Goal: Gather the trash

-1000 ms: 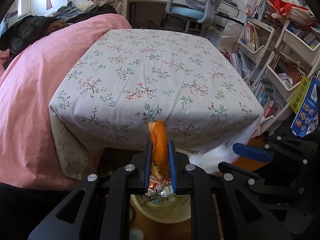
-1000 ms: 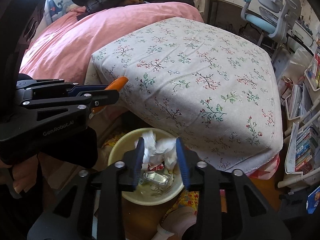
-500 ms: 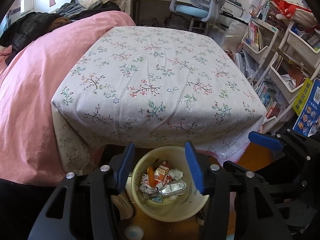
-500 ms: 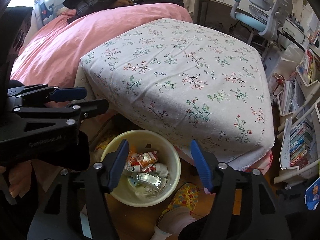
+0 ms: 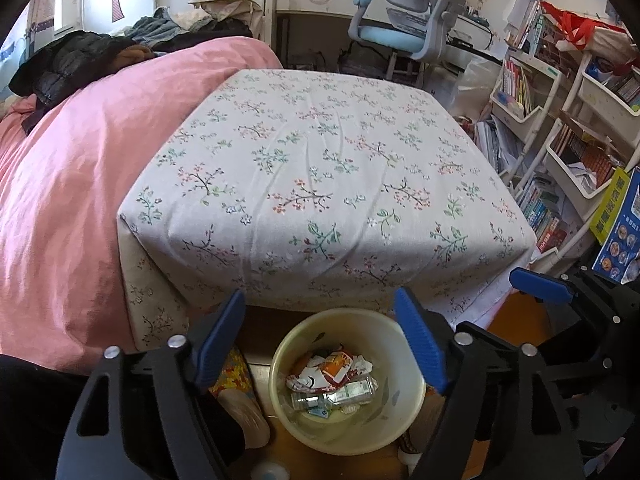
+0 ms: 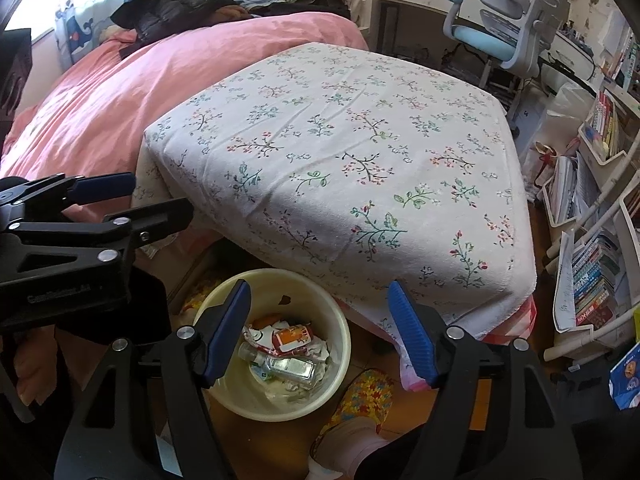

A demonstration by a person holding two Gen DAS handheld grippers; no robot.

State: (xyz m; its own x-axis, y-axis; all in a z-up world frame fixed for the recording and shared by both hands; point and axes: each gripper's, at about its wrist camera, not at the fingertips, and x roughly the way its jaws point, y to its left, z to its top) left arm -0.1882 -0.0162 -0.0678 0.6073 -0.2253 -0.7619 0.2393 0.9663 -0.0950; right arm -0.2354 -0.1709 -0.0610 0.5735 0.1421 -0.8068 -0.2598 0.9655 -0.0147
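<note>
Both grippers, left gripper (image 5: pixel 320 338) and right gripper (image 6: pixel 320 328), hang empty, jaws opening, above the cream trash bin (image 5: pixel 412 408) on the floor by the floral-covered table (image 5: pixel 328 184); trash (image 5: pixel 332 380) lies inside.

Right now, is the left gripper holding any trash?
No, the left gripper has nothing between its opening jaws; the trash lies in the bin below.
</note>
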